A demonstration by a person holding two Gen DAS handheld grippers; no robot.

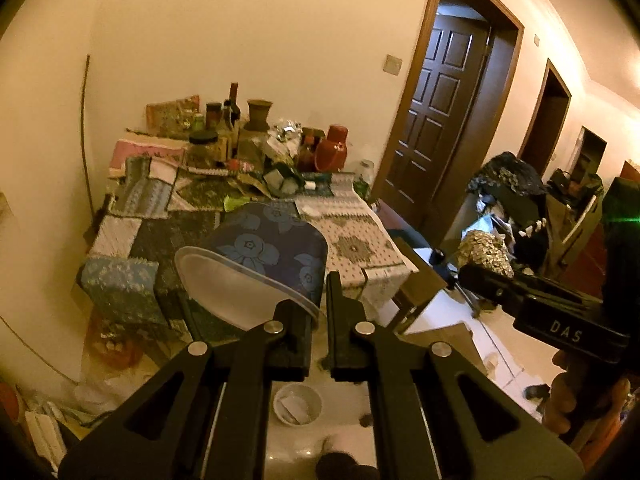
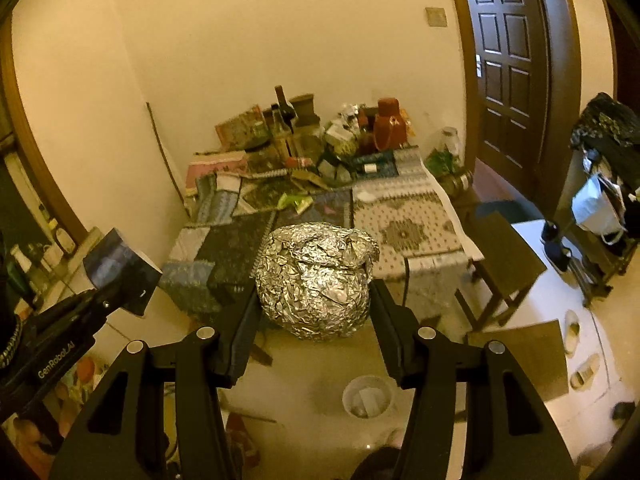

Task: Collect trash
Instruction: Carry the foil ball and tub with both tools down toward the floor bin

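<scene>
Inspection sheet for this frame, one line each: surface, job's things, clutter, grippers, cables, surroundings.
Surface: table under patchwork cloths.
Job's things: blue floral paper cup; crumpled foil ball; small white bin on the floor below.
Clutter: bottles, jars and a red jug at the table's far end.
Grippers: left gripper shut on the cup's rim; right gripper clamps the foil ball.
Cables: nothing seen.
Surroundings: dark door, loaded rack.
</scene>
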